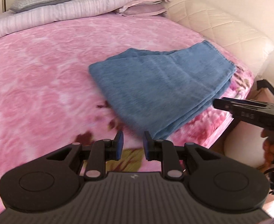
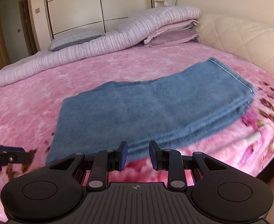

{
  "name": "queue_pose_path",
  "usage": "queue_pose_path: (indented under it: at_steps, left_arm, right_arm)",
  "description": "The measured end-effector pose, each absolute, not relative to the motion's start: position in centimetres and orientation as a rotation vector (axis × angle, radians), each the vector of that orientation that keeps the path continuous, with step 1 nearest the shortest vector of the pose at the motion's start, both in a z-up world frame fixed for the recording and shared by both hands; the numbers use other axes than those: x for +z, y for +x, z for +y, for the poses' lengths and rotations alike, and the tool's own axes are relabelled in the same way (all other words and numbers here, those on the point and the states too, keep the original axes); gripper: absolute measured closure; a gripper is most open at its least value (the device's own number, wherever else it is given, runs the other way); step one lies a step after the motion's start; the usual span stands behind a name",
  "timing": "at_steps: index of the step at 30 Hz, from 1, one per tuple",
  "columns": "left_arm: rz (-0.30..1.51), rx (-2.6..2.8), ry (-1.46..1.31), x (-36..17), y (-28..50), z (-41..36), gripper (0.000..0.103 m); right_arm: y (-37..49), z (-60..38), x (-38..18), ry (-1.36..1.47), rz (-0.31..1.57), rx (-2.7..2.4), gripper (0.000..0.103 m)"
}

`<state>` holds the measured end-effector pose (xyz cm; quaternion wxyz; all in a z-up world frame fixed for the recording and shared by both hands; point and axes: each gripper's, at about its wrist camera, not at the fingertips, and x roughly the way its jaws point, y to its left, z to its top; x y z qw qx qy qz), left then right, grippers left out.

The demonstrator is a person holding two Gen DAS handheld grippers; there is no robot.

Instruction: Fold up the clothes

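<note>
Blue towel [image 2: 151, 110] folded on bed; L tool [image 1: 133, 145] & R tool [image 2: 138, 155] both parted, gripping nothing.

I see a blue towel [image 2: 151, 110] of matt, nubby terry cloth with stitched hems, lying on a pink blanket [image 1: 36, 78] that looks plush and fuzzy. My left gripper [image 1: 133, 145] and right gripper [image 2: 138, 155] are matt black plastic with ribbed bases, small metal pins and blue rubbery pads [image 2: 124, 155]. The headboard [image 2: 245, 37] looks like smooth quilted cream leather, the duvet [image 2: 92, 50] ribbed cloth.
</note>
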<state>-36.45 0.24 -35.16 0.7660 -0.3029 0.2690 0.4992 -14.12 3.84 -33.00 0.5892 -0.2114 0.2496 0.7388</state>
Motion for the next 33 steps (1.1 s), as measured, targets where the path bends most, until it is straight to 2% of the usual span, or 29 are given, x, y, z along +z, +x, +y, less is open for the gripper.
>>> queue_pose_path:
  at_steps: [4,6,8,12,17,18,19,21,28,33]
  left_arm:
    - [0.594,1.052,-0.697,-36.6,-35.3,2.3,0.085]
    - [0.652,1.035,-0.723,-38.4,-34.7,3.1,0.082]
    - [0.633,1.034,-0.745,-39.4,-34.9,3.2,0.080]
    - [0.610,1.023,-0.800,-38.8,-36.2,3.4,0.078]
    - [0.621,1.103,-0.785,-36.7,-38.3,2.7,0.083]
    - [0.620,1.112,-0.797,-36.7,-38.9,2.9,0.083]
    - [0.615,1.118,-0.810,-36.8,-39.3,3.0,0.083]
    - [0.609,1.133,-0.839,-37.0,-40.2,3.1,0.083]
    - [0.583,1.116,-0.872,-37.3,-40.7,3.2,0.083]
    - [0.582,1.102,-0.872,-37.5,-40.3,3.8,0.083]
  right_arm:
    - [-14.2,5.8,-34.0,-0.474,0.568,1.746,0.074]
    - [-14.4,6.6,-35.2,-0.502,0.571,1.762,0.074]
    - [-14.9,7.4,-37.2,-0.580,0.603,1.770,0.074]
    - [-14.7,7.4,-37.6,-0.624,0.550,1.810,0.074]
    - [-15.7,4.2,-36.2,-0.716,0.339,1.956,0.071]
    - [-15.9,3.5,-35.9,-0.734,0.295,1.984,0.062]
    - [-16.1,2.9,-35.6,-0.752,0.250,2.011,0.056]
    - [-17.7,1.6,-36.5,-0.848,0.085,2.055,0.050]
    - [-23.2,-0.9,-41.2,-1.155,-0.517,2.028,0.045]
    - [-24.2,-0.7,-42.3,-1.138,-0.628,2.023,0.045]
